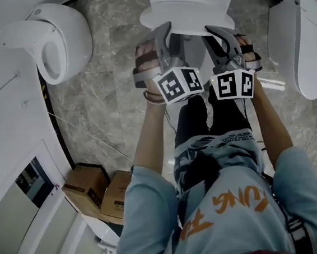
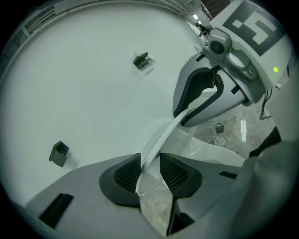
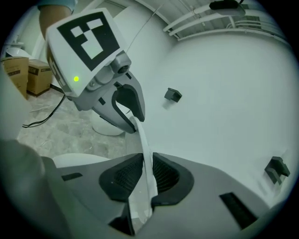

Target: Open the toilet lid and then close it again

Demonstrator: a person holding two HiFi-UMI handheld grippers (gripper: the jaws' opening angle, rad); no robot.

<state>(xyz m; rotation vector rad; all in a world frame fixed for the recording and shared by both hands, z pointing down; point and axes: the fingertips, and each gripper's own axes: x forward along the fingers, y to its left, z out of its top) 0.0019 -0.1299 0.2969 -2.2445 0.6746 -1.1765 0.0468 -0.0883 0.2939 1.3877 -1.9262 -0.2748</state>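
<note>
The white toilet lid [image 1: 187, 2] stands part-raised at the top centre of the head view, with both grippers on its front rim. My left gripper [image 1: 166, 30] is shut on the rim's left part, and in the left gripper view [image 2: 150, 161] the thin edge fills the gap between the pads. To its right, my right gripper [image 1: 216, 33] pinches the same rim between its pads [image 3: 145, 161]. The lid's pale underside [image 2: 93, 84] [image 3: 224, 93] carries small black bumpers [image 2: 141, 60]. Each gripper view shows the other gripper [image 2: 182, 114] [image 3: 135, 121] clamped on the edge.
Another white toilet [image 1: 59, 41] stands at the left and a third one [image 1: 301, 41] at the right, on grey marble floor [image 1: 110, 100]. Cardboard boxes [image 1: 88, 184] sit at the lower left. A thin cable [image 3: 46, 116] lies on the floor. The person's legs are below the grippers.
</note>
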